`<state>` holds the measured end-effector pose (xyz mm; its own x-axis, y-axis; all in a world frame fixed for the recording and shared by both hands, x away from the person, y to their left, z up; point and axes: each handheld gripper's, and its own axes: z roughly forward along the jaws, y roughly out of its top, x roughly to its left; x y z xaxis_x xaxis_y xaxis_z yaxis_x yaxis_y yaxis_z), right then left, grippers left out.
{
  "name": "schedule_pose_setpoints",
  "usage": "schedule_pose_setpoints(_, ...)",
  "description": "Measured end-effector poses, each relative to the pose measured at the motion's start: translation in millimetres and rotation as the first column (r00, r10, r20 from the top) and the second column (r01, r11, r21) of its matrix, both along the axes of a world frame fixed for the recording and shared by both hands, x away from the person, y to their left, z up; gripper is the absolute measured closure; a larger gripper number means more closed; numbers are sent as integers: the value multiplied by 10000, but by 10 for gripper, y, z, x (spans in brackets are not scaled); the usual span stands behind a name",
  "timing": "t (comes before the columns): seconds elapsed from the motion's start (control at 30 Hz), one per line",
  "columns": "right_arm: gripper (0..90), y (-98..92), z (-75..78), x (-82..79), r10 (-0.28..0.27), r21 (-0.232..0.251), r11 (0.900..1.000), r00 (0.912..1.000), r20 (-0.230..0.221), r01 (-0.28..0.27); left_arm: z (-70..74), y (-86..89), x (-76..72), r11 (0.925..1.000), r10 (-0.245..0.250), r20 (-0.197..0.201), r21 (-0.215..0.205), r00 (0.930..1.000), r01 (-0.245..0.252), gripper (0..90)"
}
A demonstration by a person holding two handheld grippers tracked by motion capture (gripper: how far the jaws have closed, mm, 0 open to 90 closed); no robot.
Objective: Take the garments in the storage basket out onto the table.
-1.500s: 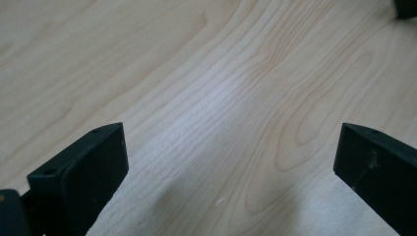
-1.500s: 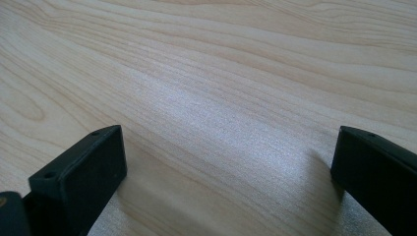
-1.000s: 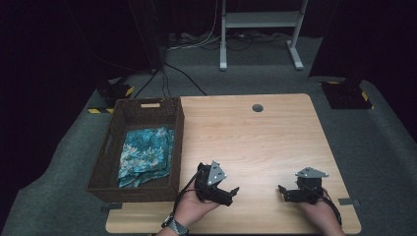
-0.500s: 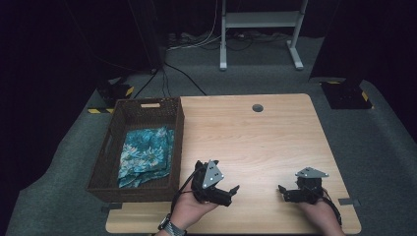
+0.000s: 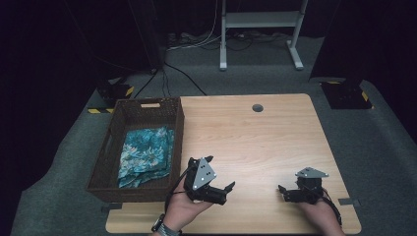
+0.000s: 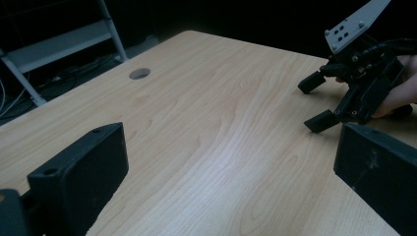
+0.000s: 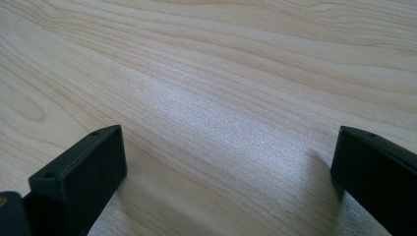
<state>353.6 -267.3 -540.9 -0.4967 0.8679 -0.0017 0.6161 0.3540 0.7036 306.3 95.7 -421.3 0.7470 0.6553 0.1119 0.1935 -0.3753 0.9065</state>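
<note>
1. My left gripper (image 5: 219,174) sat near the front edge of the light wooden table (image 5: 255,142), just right of the dark brown woven wicker basket (image 5: 112,147). Its jaws were spread wide with nothing but bare tabletop between them. The hand (image 5: 184,206) holding it came in from the bottom of the high view, and I could make out a watch on that wrist.
2. My right gripper (image 5: 282,191) was down near the front right corner of the table, well apart from the left one. Its jaws were wide open too and empty; in the right gripper view there was just wood grain between the two black pads, and it looked to be close to the surface.
3. The left gripper view looked across the table toward the right gripper (image 6: 314,101), and from there you could see its two black fingertips parted, with the grey three-cornered plate on top.
4. The teal floral-patterned cloth (image 5: 145,157) was lying crumpled in the bottom of the basket, toward its right wall. Neither gripper was touching it; the left one was the nearer, just outside the basket's right wall.
5. The basket sat on the left edge of the table, partly hanging over it.
6. A small round grommet hole (image 5: 257,107) was in the tabletop near the far edge.
</note>
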Motion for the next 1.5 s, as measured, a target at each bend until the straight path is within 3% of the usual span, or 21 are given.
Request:
schedule_pose_setpoints(0.5, 2, 0, 0, -1, -11, 18, 10000, 10000, -13, 11, 167, 262, -30, 9977, 566, 337, -381, 9978, -553, 0)
schedule_pose_setpoints(0.87, 3, 0, 1, -2, -23, 37, 10000, 10000, -24, 23, 251, 466, -32, 9941, 946, 192, -544, 9953, -934, 0)
schedule_pose_setpoints(1.23, 3, -1, 1, -1, -17, 37, 10000, 10000, -18, 17, 304, 679, -42, 9884, 1386, 317, -676, 9898, -1363, 0)
schedule_pose_setpoints(1.5, 3, -1, 1, -1, -13, 41, 10000, 10000, -20, 13, 371, 899, -39, 9790, 1886, 352, -859, 9814, -1850, 0)
